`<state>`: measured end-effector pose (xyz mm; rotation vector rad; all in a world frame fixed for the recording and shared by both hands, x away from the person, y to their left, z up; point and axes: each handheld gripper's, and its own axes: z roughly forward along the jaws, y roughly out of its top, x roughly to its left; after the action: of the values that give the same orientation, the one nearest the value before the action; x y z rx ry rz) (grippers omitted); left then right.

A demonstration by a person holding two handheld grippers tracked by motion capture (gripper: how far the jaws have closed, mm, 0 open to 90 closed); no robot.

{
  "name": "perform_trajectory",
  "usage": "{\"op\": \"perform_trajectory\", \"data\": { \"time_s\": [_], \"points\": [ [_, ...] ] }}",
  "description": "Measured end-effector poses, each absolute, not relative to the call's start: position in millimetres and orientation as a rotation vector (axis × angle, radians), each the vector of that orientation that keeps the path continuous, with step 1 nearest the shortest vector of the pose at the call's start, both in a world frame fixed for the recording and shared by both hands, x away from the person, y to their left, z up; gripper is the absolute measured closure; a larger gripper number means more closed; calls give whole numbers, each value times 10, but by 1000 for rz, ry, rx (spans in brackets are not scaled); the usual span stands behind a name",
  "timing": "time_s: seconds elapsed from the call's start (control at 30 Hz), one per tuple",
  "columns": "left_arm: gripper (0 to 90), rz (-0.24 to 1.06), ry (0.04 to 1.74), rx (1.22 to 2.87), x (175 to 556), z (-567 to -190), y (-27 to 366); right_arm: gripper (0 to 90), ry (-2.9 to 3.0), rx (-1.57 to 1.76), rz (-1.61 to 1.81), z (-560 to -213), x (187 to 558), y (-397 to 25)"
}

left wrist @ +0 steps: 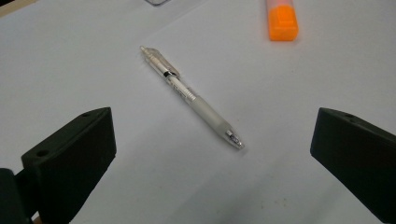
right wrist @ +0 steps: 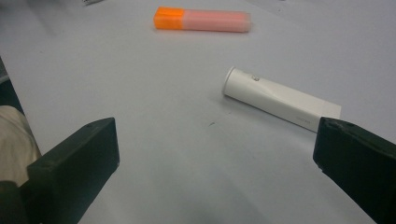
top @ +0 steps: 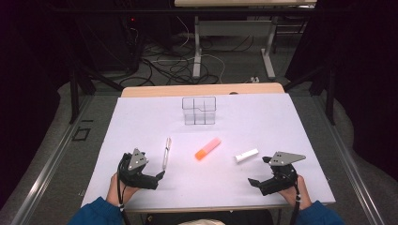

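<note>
Resting low on table | left tongs (top: 161, 176) spread near pen (top: 166, 153) | right tongs (top: 253, 182) spread near white tube (top: 247, 155)

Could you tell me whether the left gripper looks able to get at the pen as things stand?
Probably yes. The left gripper is open and the pen lies flat on the table just ahead of its fingers, with nothing between them.

my left tongs' view cuts the orange marker (left wrist: 282, 18) off at the top edge; my right tongs' far jaw covers the white tube's (right wrist: 275, 97) end.
</note>
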<state>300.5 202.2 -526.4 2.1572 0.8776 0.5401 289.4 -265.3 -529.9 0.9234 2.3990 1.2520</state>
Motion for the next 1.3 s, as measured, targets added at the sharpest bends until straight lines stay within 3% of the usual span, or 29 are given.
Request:
{"op": "perform_trajectory", "data": {
  "time_s": [1.3],
  "points": [
    [0, 543, 945, 2121, 3291, -5242, 1945, 8, 2410, 927, 1247, -5314, 2903, -2631]
  ]
}}
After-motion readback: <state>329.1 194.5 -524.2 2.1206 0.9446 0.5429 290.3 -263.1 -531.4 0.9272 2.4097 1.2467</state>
